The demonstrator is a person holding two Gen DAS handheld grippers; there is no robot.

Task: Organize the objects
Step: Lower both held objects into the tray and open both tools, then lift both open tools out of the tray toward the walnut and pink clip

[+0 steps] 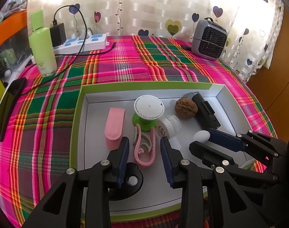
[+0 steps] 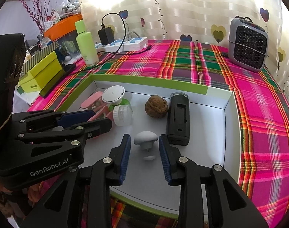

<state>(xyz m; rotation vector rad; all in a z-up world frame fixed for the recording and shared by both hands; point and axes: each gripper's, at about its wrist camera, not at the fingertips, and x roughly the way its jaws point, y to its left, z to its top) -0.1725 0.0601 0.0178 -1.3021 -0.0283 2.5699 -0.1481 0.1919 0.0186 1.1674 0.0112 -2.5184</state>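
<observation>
In the left wrist view, the left hand-held gripper point(image 1: 144, 148) sits at the bottom centre of the frame, its blue pads spread with a gap on each side of a pink hair clip point(image 1: 144, 150) that lies on the white floor of a green-rimmed tray point(image 1: 144, 85). The pads do not press the clip. Just above it in the frame stand a green spool with a white cap point(image 1: 148, 112) and a small white jar point(image 1: 168, 128) lying on its side; a pink case point(image 1: 114, 126) lies to the left, a walnut point(image 1: 185, 108) and a black rectangular device point(image 1: 205, 110) to the right.

In the right wrist view, the right hand-held gripper point(image 2: 144, 146) is also spread, at lower centre, with a white mushroom-shaped knob point(image 2: 146, 138) lying between its pads without touching either. The black device is just right of the knob, the walnut above it.

The tray rests on a bench covered by a pink and green plaid cloth point(image 2: 258, 104). A green bottle point(image 1: 42, 43) and a power strip point(image 1: 81, 42) stand at upper left, a grey fan heater point(image 1: 209, 38) at upper right.
</observation>
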